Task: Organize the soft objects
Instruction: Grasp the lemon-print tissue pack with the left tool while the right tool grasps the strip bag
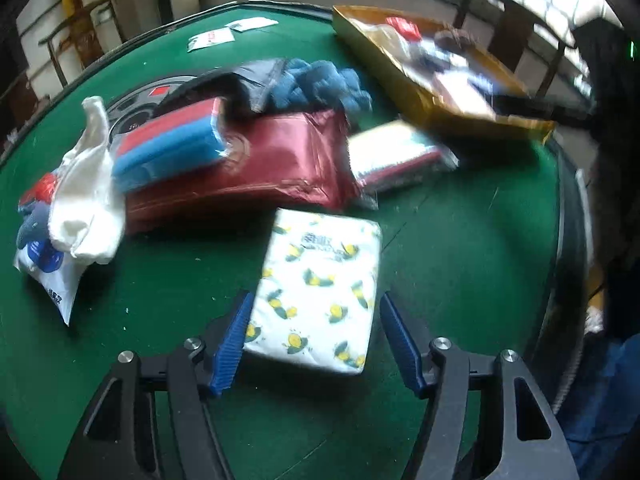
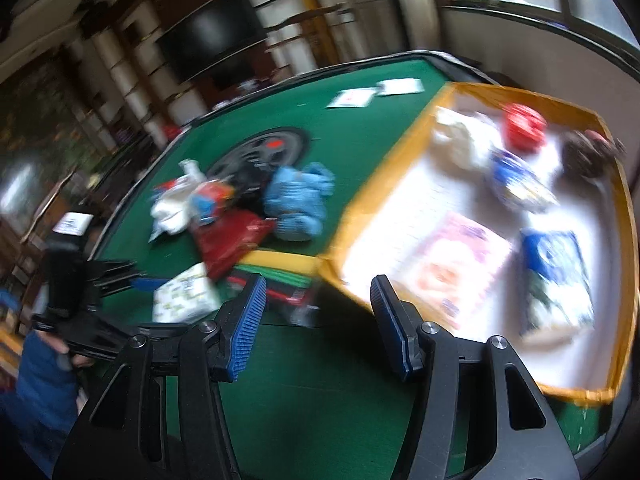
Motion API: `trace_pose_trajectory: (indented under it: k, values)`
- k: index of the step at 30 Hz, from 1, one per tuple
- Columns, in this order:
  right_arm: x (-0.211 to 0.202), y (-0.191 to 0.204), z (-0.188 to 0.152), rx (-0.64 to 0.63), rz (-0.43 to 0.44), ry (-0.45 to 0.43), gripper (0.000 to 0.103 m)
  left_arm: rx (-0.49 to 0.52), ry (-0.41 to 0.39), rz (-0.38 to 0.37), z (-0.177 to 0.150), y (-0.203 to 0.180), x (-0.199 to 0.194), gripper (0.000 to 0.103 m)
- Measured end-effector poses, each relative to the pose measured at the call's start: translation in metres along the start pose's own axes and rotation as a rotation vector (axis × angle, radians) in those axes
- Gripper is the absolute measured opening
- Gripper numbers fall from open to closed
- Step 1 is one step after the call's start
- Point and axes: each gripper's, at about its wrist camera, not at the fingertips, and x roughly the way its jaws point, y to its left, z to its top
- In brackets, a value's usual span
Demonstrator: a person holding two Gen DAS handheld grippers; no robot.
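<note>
A white tissue pack with yellow bees lies on the green table. My left gripper is open, its blue pads on either side of the pack's near end; the left pad is close to it, the right pad apart. Behind it lie a red foil bag, a blue and red sponge pack, a white cloth and a blue towel. My right gripper is open and empty, by the near corner of the yellow box, which holds several soft items. The tissue pack also shows in the right wrist view.
A multicoloured sponge pack lies right of the red bag. A white plastic bag with blue print is at the left. Paper cards lie at the table's far side. The table's black rim runs on the right. The right wrist view is motion-blurred.
</note>
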Motion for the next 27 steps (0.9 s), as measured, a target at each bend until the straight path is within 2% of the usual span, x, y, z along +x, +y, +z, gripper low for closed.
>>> trace_pose_trajectory:
  k: [3,7,11,13,16,19,20,22,24,27]
  values:
    - [0.011,0.024,0.014,-0.124,0.045,0.063,0.055,-0.022,-0.009,0.039,0.003,-0.005,0.002,0.067]
    - [0.040,0.046,0.027,-0.244,0.044,0.170,0.055,-0.153,-0.040,0.097,0.009,0.003,0.006,0.066]
    - [0.073,0.060,0.036,-0.331,-0.003,0.256,0.055,-0.204,-0.073,0.134,0.003,0.014,0.002,0.053]
    - [0.087,0.061,0.041,-0.355,-0.025,0.289,0.055,-0.228,-0.078,0.161,-0.001,0.021,0.000,0.053]
    - [0.107,0.056,0.044,-0.342,-0.044,0.360,0.055,-0.279,-0.107,0.158,-0.009,0.037,-0.004,0.053]
    - [0.117,0.054,0.041,-0.322,-0.006,0.423,0.055,-0.284,-0.120,0.146,-0.013,0.039,-0.006,0.053]
    - [0.117,0.056,0.039,-0.322,0.001,0.436,0.058,-0.282,-0.122,0.147,-0.013,0.039,-0.006,0.053]
    - [0.112,0.062,0.032,-0.338,0.031,0.443,0.070,-0.271,-0.124,0.157,-0.013,0.037,-0.006,0.053]
    - [0.104,0.072,0.020,-0.363,0.073,0.462,0.070,-0.264,-0.126,0.163,-0.014,0.036,-0.007,0.053]
    - [0.095,0.086,0.003,-0.439,0.012,0.440,0.070,-0.262,-0.126,0.166,-0.014,0.036,-0.008,0.053]
